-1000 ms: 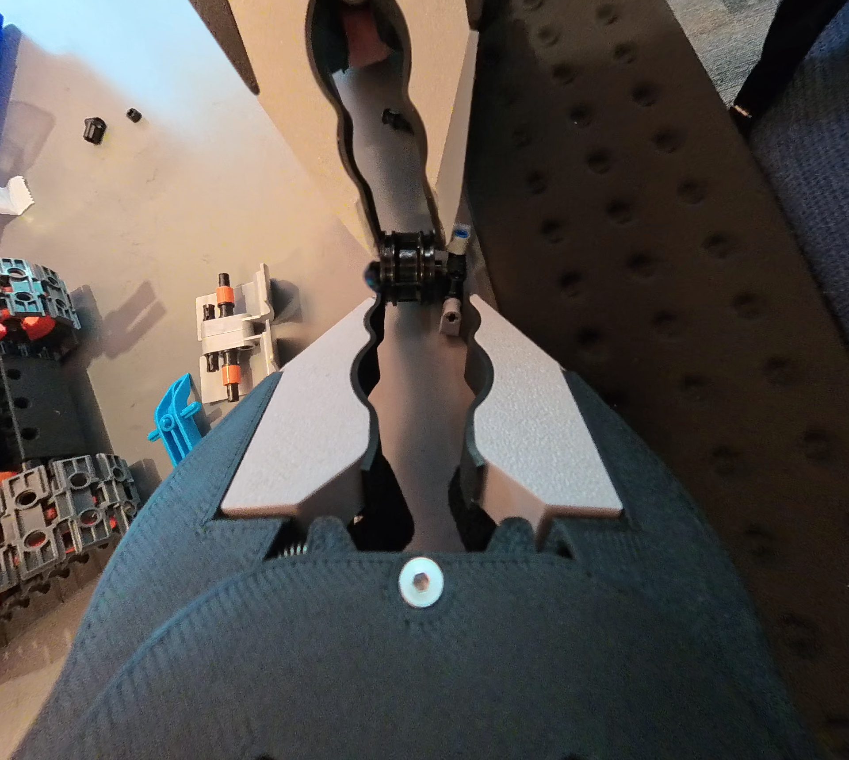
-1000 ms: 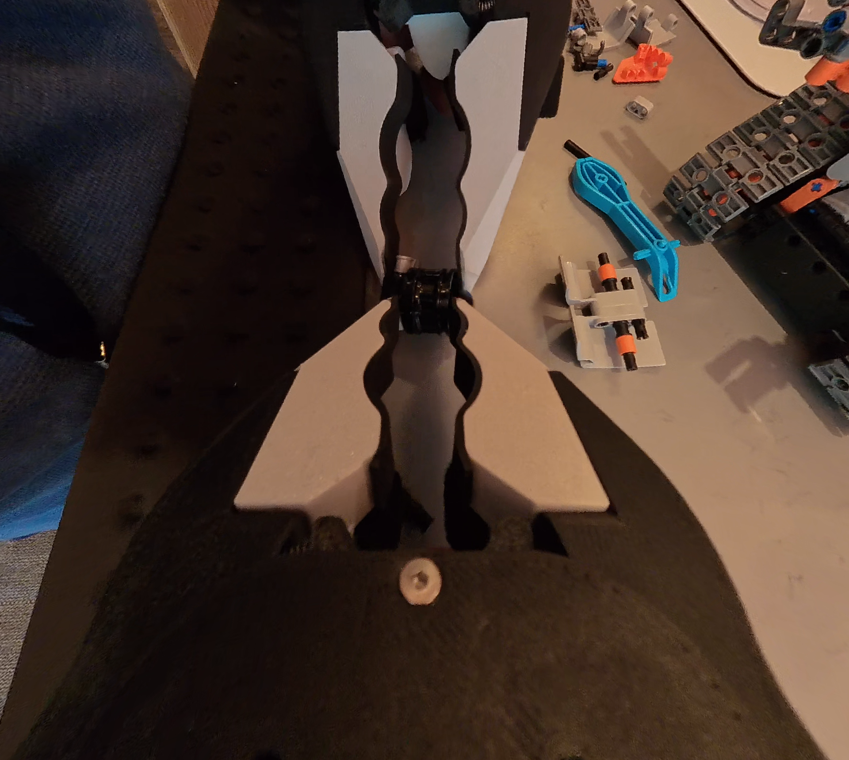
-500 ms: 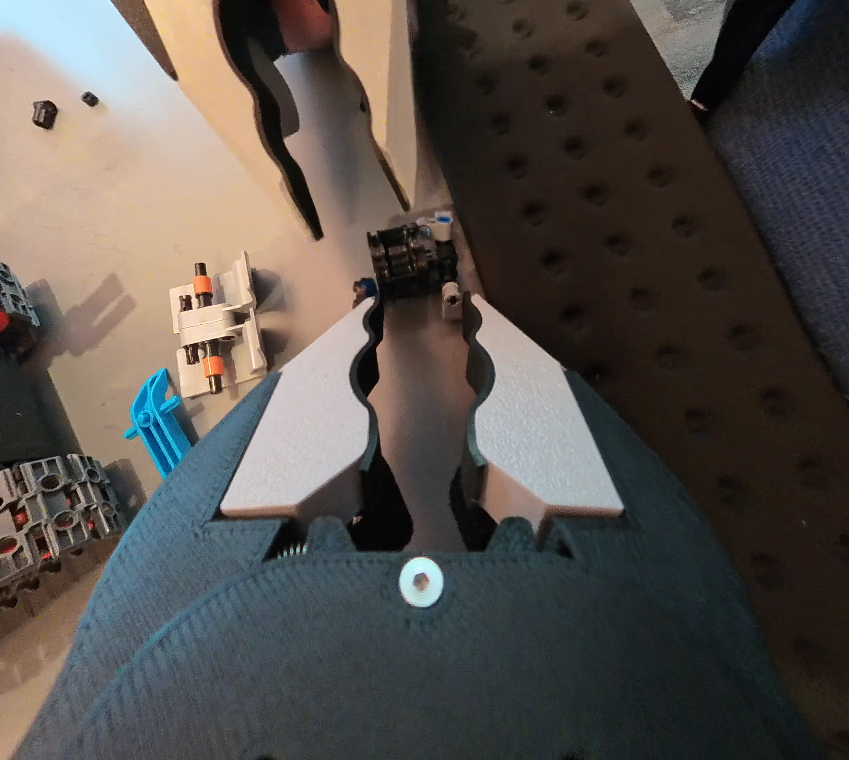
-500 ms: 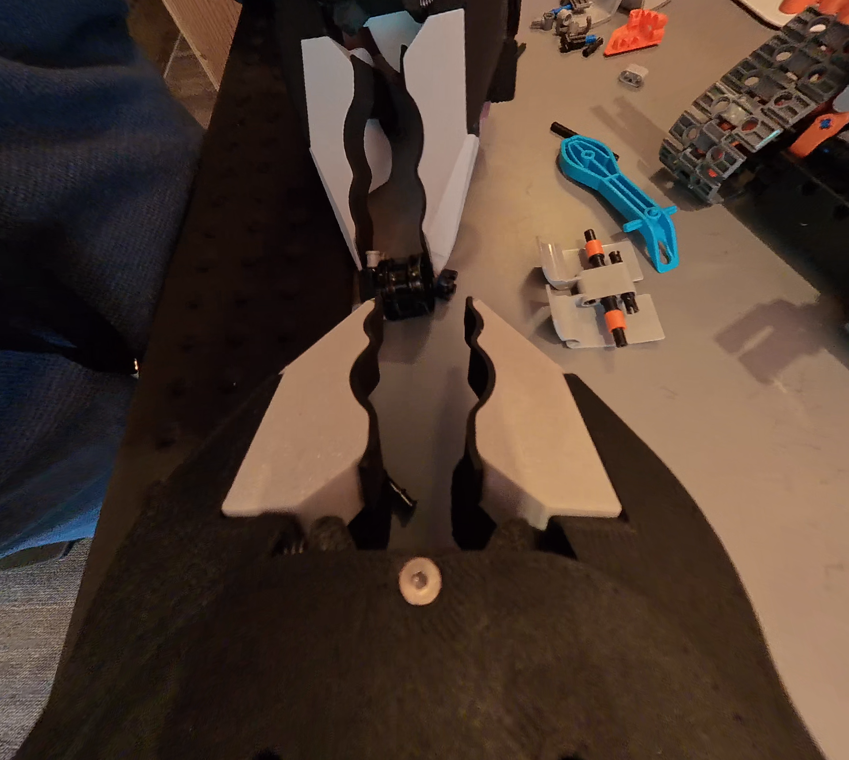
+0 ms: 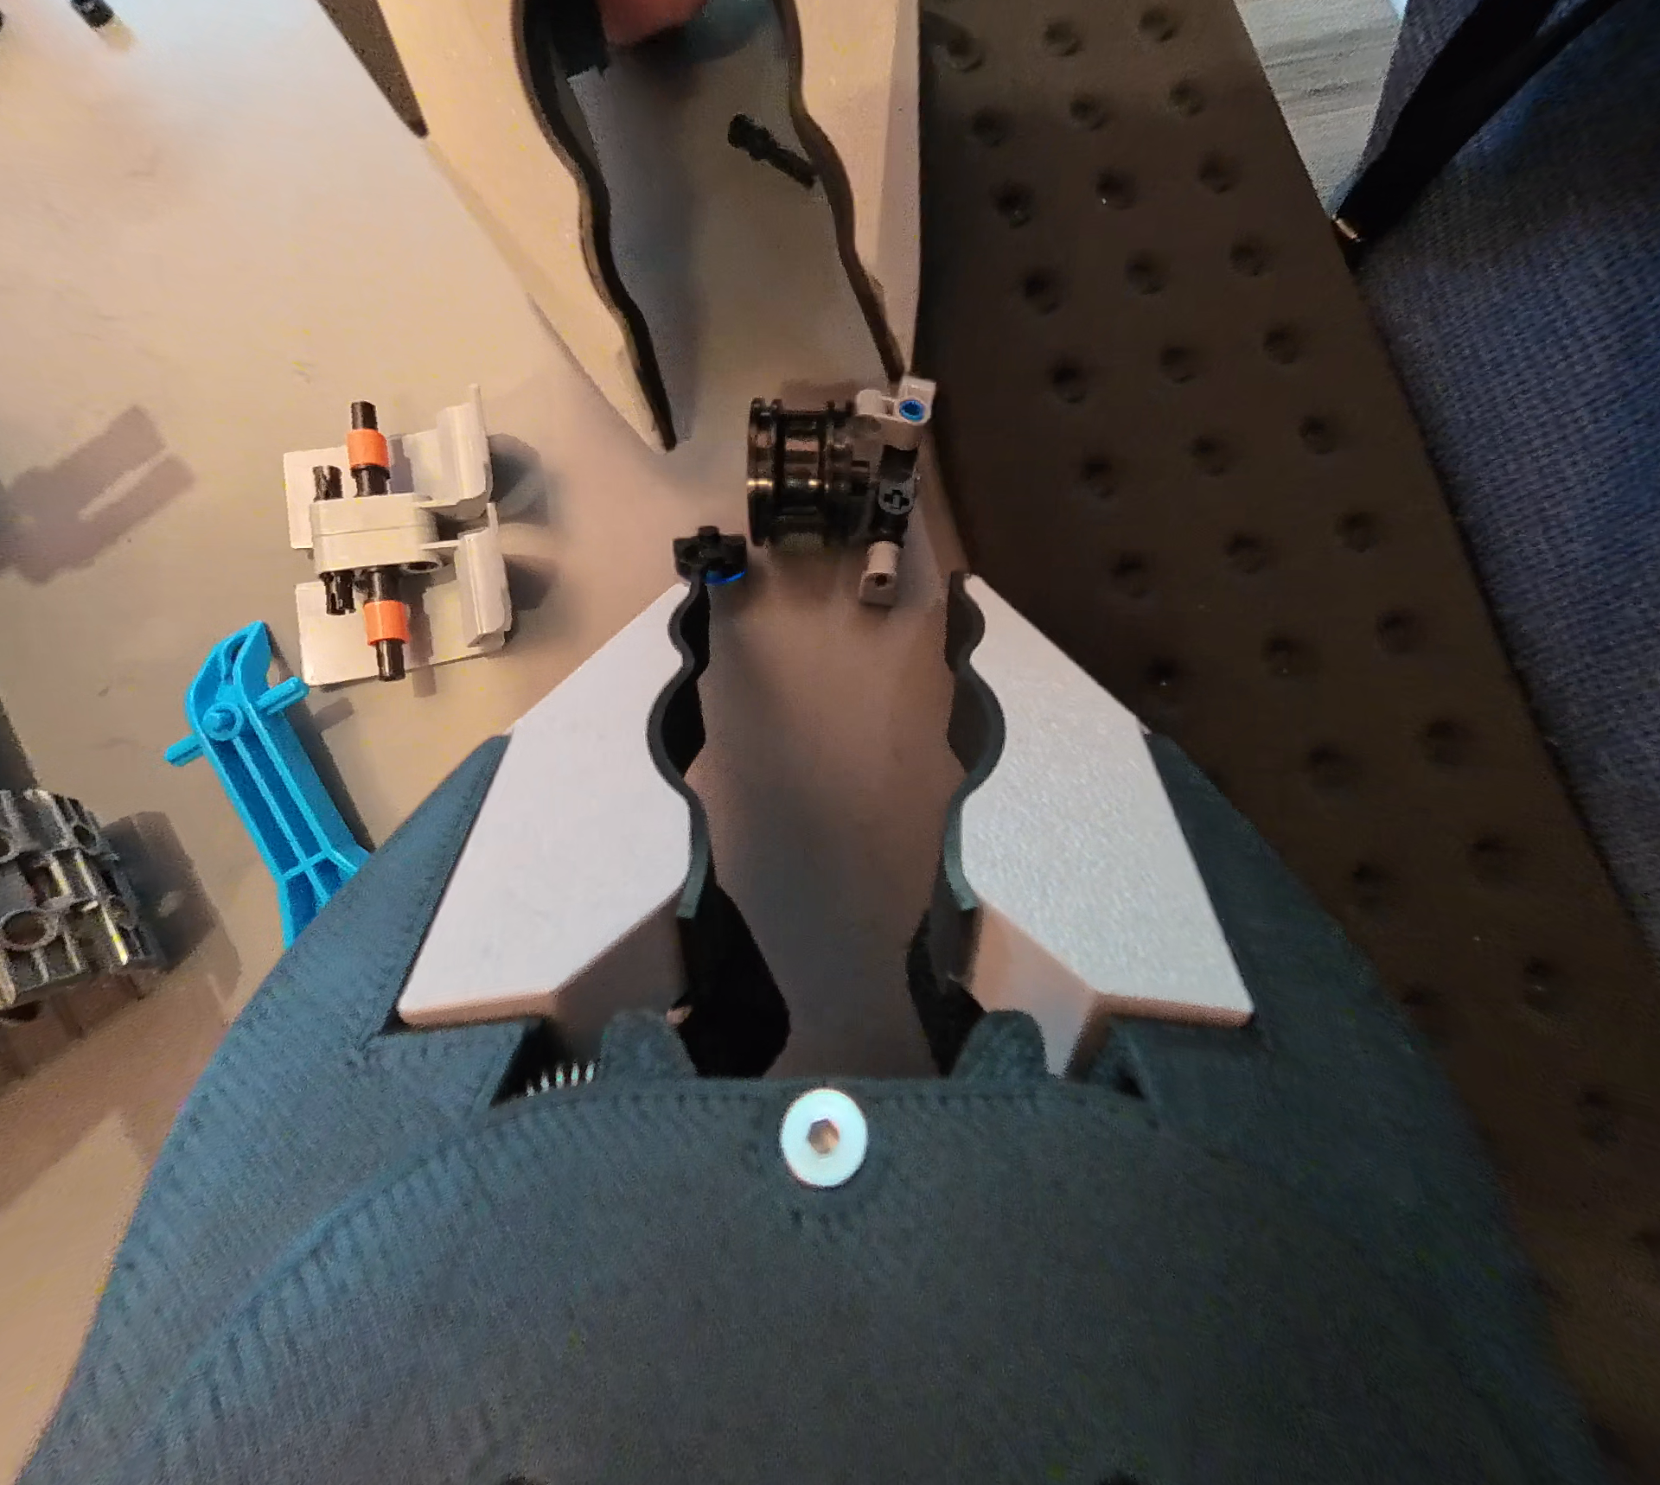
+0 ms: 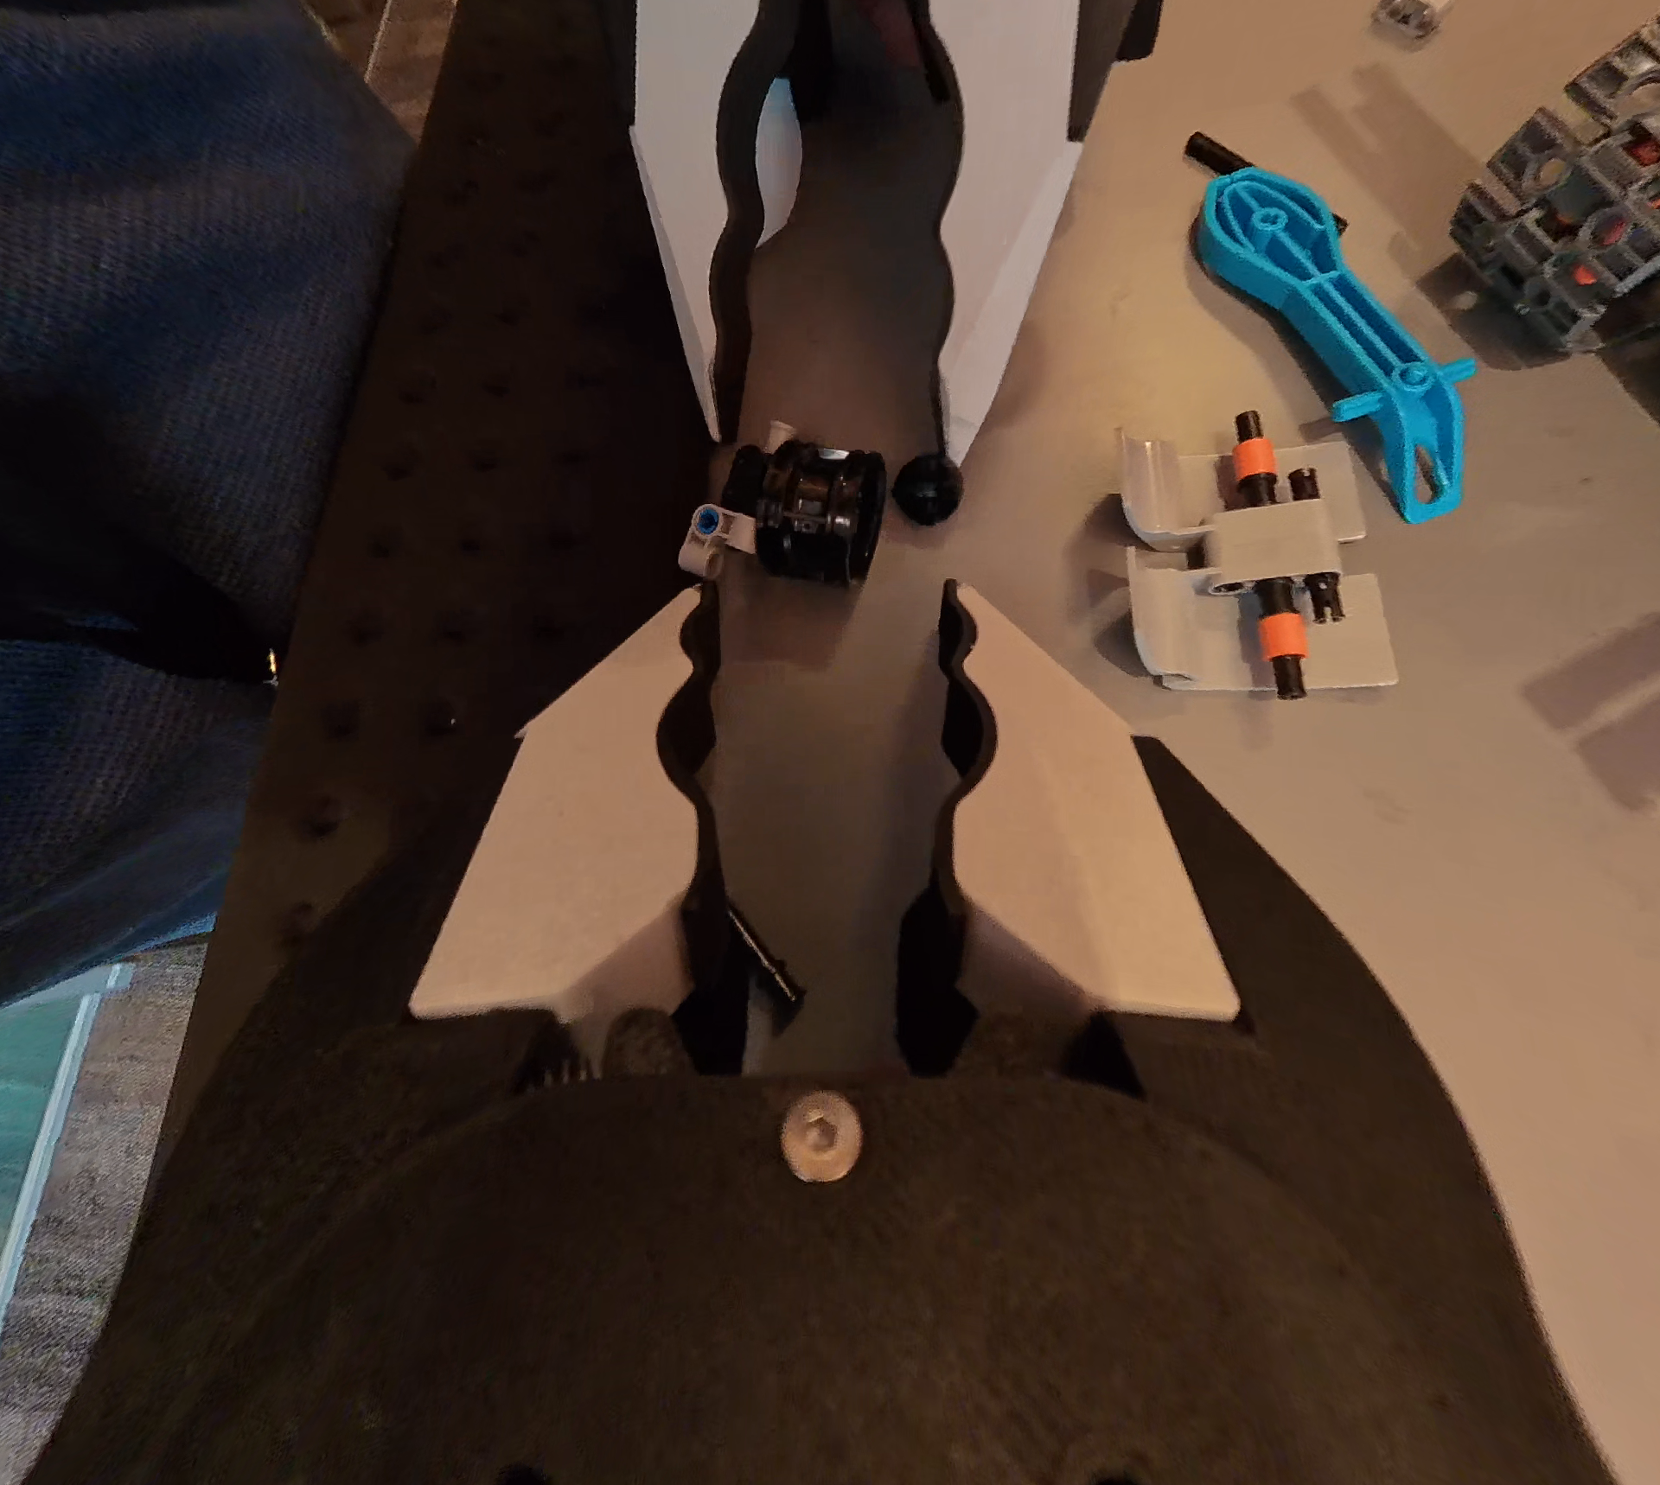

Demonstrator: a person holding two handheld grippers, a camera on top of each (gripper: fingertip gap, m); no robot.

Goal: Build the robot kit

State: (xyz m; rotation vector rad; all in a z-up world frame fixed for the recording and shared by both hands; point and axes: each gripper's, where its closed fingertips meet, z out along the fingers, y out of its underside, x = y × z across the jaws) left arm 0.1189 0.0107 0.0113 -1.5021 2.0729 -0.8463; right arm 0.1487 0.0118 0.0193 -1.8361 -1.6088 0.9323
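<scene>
A black wheel hub with a grey connector on one end lies on the grey table, free of both grippers. My left gripper is open just short of it, and a small black pin piece lies at its left fingertip. My right gripper is open and faces the hub from the other side. A round black piece lies beside the hub. Each gripper shows in the other's view, the right one and the left one, both open.
A grey plate assembly with orange bushes and a blue lever tool lie to the side. Grey track links stand beyond. A black perforated board borders the table. A black pin lies under the right gripper. My left and right fingertips are right by each other.
Both grippers were shut on the black wheel hub a second ago. Both have opened and drawn back a little, and the hub now lies on the table between them.
</scene>
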